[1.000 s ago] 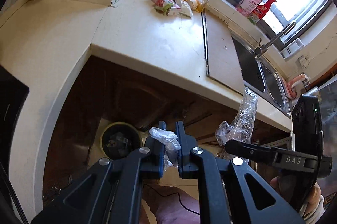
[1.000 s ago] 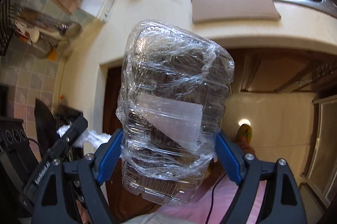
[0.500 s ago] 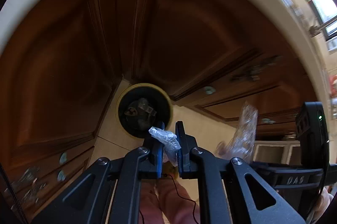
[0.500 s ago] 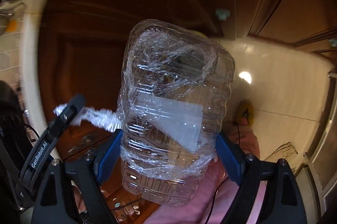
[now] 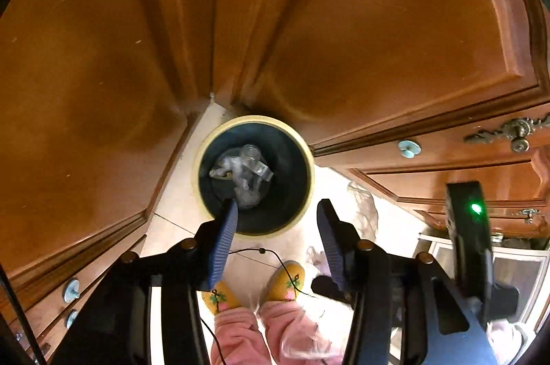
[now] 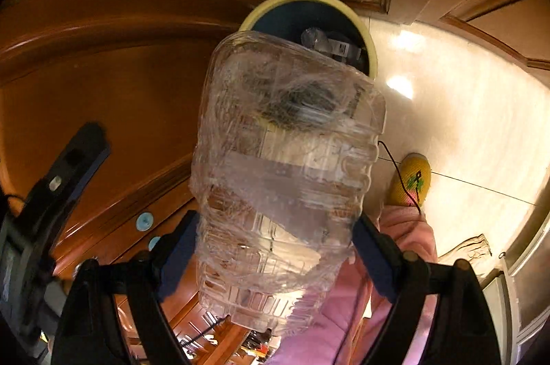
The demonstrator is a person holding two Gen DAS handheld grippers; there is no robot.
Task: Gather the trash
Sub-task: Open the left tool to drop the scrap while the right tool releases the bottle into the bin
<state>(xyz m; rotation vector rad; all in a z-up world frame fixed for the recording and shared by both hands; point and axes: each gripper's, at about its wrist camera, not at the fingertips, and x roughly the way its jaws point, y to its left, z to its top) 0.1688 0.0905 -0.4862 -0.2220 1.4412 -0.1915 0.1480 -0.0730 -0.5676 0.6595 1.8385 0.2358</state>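
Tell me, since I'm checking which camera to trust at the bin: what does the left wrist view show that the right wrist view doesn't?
Only the left wrist view shows the left gripper, its jaws opening with nothing between them, both yellow slippers, and the ornate drawer handle.

Only the right wrist view shows the right gripper clamped on the clear plastic container, which covers part of the bin's mouth.

Both show the yellow-rimmed bin with clear plastic trash inside, the wooden cabinet doors, the pale floor and pink trouser legs.
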